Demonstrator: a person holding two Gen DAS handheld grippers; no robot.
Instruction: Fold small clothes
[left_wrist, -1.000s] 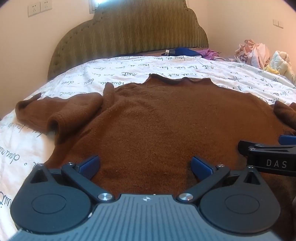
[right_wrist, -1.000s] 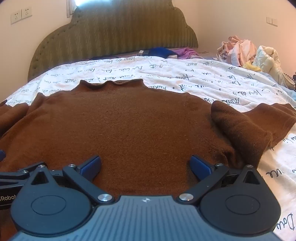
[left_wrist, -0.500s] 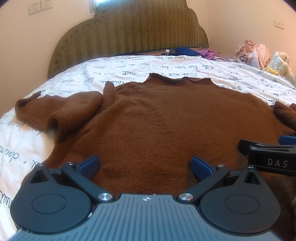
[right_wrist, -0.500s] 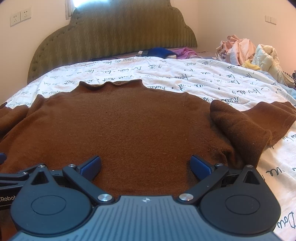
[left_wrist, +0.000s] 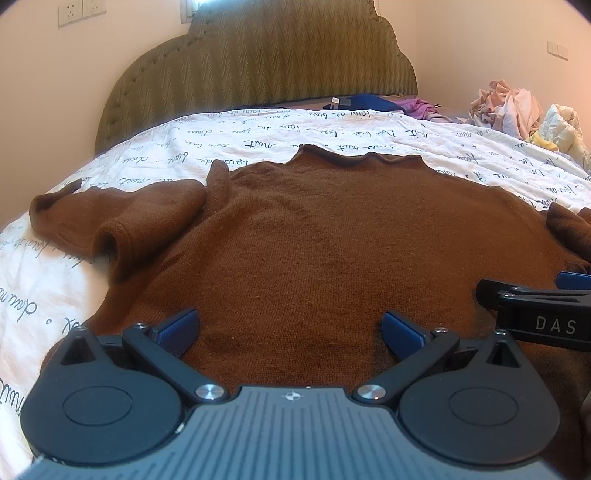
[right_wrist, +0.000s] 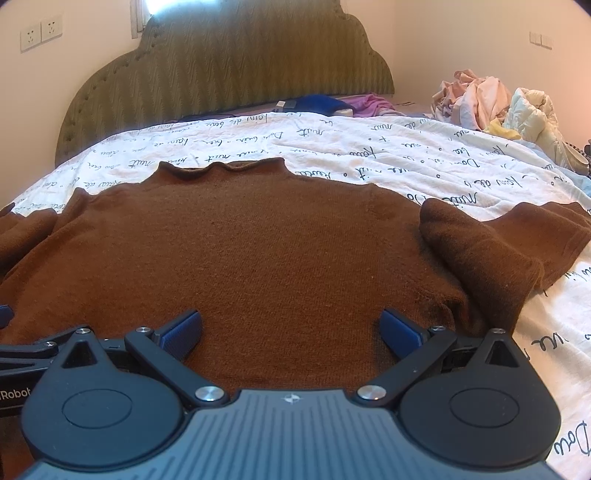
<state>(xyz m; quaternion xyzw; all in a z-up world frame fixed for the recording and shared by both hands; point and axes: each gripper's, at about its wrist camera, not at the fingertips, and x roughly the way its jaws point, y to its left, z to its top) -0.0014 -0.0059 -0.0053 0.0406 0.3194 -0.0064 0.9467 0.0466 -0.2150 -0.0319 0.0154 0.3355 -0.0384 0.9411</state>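
A brown knit sweater lies flat on the bed, collar toward the headboard; it also shows in the right wrist view. Its left sleeve is bunched at the left, its right sleeve is folded at the right. My left gripper is open and empty, low over the sweater's near hem on the left side. My right gripper is open and empty over the hem on the right side. The right gripper's body also shows at the right edge of the left wrist view.
The bed has a white sheet with black script and a green padded headboard. A heap of pale clothes lies at the far right. Blue and purple items lie by the headboard. Walls stand behind and to the right.
Both grippers have drawn back or risen a little, so the sweater sits slightly further off. Both stay open and the sweater has not moved.
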